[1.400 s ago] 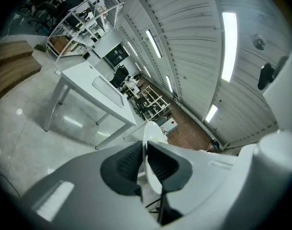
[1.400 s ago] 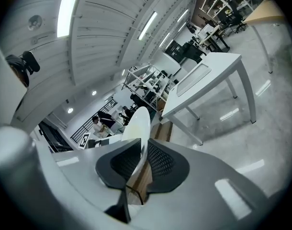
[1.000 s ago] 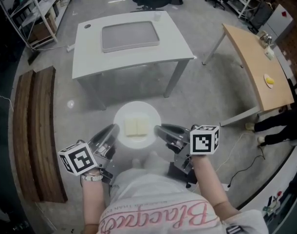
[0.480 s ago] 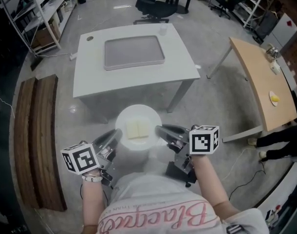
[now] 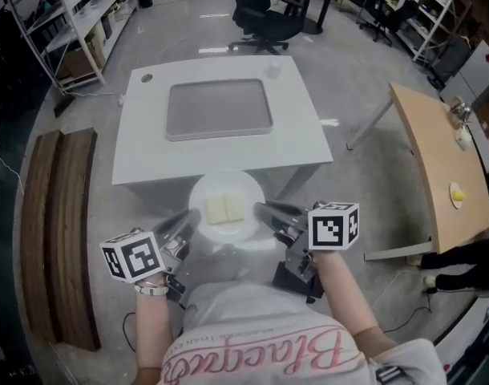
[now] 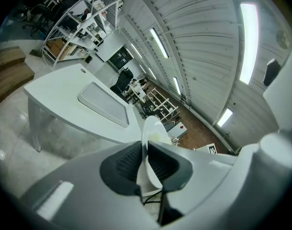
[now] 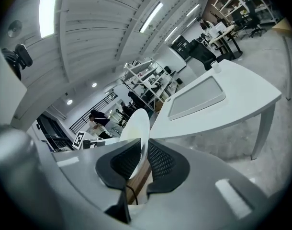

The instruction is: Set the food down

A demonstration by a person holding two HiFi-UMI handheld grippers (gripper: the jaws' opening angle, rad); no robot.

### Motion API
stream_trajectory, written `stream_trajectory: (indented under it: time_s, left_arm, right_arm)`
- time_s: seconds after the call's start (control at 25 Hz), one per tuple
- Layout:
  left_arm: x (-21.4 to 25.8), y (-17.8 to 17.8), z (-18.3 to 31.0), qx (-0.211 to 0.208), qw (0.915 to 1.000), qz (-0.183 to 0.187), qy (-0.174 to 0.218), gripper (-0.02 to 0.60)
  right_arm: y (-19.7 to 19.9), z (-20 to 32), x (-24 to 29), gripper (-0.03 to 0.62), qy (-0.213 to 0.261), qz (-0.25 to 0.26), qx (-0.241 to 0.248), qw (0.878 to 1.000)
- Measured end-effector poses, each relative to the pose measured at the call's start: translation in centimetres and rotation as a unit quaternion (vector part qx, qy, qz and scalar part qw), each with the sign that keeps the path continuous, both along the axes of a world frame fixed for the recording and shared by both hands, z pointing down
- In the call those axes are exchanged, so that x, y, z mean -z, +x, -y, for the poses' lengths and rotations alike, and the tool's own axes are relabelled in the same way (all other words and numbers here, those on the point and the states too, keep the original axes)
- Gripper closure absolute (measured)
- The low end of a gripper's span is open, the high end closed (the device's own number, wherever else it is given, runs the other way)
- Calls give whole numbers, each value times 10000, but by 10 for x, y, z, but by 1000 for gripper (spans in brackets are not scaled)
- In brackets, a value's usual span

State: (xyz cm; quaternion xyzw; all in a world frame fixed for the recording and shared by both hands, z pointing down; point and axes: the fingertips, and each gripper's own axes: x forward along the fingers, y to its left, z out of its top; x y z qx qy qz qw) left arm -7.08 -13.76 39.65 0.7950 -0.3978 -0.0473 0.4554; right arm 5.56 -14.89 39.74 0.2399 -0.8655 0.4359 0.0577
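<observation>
A round white plate [image 5: 227,230] carries two pale square slices of food [image 5: 226,208]. It hangs level in front of the person, at the near edge of a white table [image 5: 220,149]. My left gripper [image 5: 192,219] pinches the plate's left rim; its jaws are opening slightly, with the rim still between the pads. My right gripper [image 5: 262,211] is shut on the right rim. In the left gripper view the plate [image 6: 153,128] stands edge-on between the jaws of the left gripper [image 6: 145,162]. The right gripper view shows the plate [image 7: 136,126] likewise in the right gripper [image 7: 143,159].
A grey tray [image 5: 219,108] lies in the middle of the white table, and a small cup [image 5: 273,69] stands at its far right corner. A wooden bench [image 5: 56,231] runs along the left. At the right is a wooden table [image 5: 437,167], and an office chair [image 5: 264,14] stands beyond.
The person has walked forward: the white table has come nearer and the plate's far rim now reaches its near edge. Both grippers keep their hold on the plate.
</observation>
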Motion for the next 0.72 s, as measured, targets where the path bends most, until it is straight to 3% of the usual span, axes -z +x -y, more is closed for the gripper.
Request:
stream_trajectory:
  time_s: [0.32, 0.72]
  left_arm:
    - [-5, 15, 26, 176, 9998, -84, -100, 548]
    - [-4, 5, 74, 191, 9998, -45, -56, 548]
  right_arm:
    - [15, 31, -5, 548, -103, -2, 139, 9999]
    - [5, 78, -8, 546, -33, 94, -29, 9999]
